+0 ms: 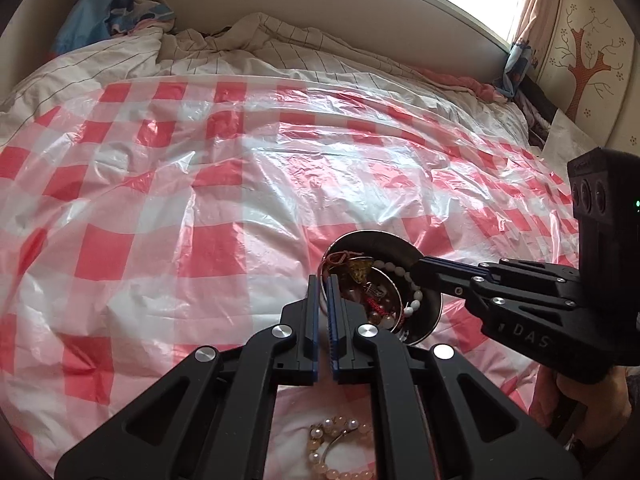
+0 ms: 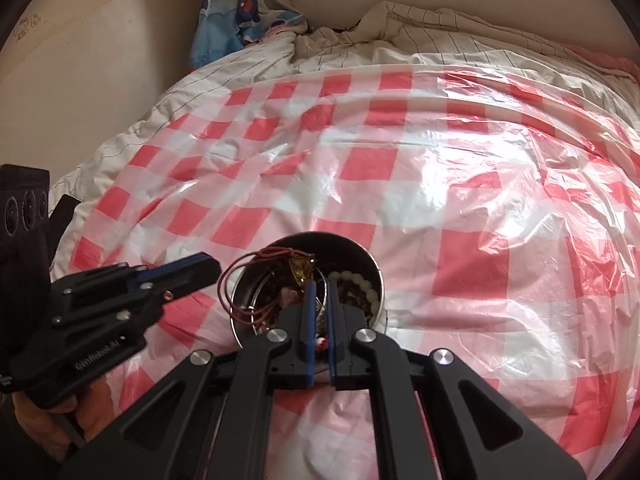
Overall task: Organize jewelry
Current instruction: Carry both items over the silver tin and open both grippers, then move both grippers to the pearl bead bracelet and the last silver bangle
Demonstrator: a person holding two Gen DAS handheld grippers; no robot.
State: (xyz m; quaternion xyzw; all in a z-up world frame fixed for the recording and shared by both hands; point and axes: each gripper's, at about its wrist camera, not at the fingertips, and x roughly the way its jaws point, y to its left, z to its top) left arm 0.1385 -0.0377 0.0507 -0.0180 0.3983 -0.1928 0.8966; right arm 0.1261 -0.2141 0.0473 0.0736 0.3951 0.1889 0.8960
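Observation:
A round metal bowl (image 1: 430, 304) full of jewelry stands on the red-and-white checked plastic sheet; it also shows in the right wrist view (image 2: 362, 254). It holds white bead strands (image 1: 414, 300), a red cord (image 2: 224, 292) hanging over the rim, and a gold pendant (image 2: 300, 270). My left gripper (image 1: 322, 280) is shut on the bowl's left rim. My right gripper (image 2: 320, 286) reaches into the bowl with its jaws nearly closed around some jewelry; what it holds is unclear. It shows from the side in the left wrist view (image 1: 416, 270). A peach and pearl bead bracelet (image 1: 336, 444) lies on the sheet under my left gripper.
The checked sheet (image 1: 200, 200) covers a bed with a crumpled white striped quilt (image 1: 280, 48) at the far side. A blue patterned cloth (image 2: 240, 8) lies at the headboard corner. A window and pink curtain (image 1: 536, 4) are at the back right.

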